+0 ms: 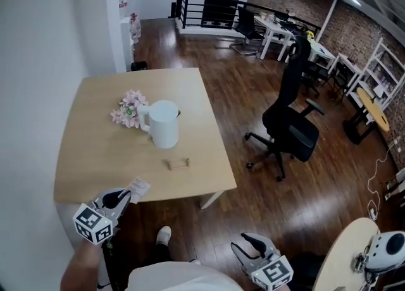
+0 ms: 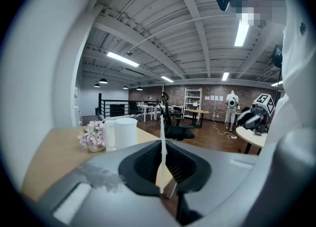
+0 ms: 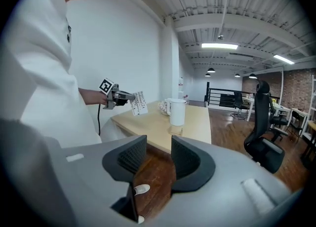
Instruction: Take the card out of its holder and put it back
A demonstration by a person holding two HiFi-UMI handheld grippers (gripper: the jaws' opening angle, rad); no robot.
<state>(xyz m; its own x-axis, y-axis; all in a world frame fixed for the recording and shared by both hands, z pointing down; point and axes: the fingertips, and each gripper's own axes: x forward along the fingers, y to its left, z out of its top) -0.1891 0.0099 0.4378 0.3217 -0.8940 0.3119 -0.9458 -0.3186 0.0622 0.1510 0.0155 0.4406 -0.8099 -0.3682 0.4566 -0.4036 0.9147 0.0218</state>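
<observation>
A white printed card (image 1: 138, 189) is pinched in my left gripper (image 1: 124, 197), which is shut on it at the table's near left edge. In the left gripper view the card (image 2: 162, 147) stands edge-on between the dark pads. The small wooden card holder (image 1: 178, 164) lies on the table in front of the white jug (image 1: 164, 124), apart from the card. My right gripper (image 1: 251, 244) hangs over the floor below the table's near edge, open, with nothing between its jaws (image 3: 159, 154). The right gripper view shows the left gripper (image 3: 116, 97) holding the card (image 3: 138, 103) up.
The light wooden table (image 1: 95, 150) carries pink flowers (image 1: 128, 109) beside the jug. A black office chair (image 1: 288, 122) stands on the wood floor to the right. A round table (image 1: 345, 255) with a white device sits at the lower right. A white wall runs along the left.
</observation>
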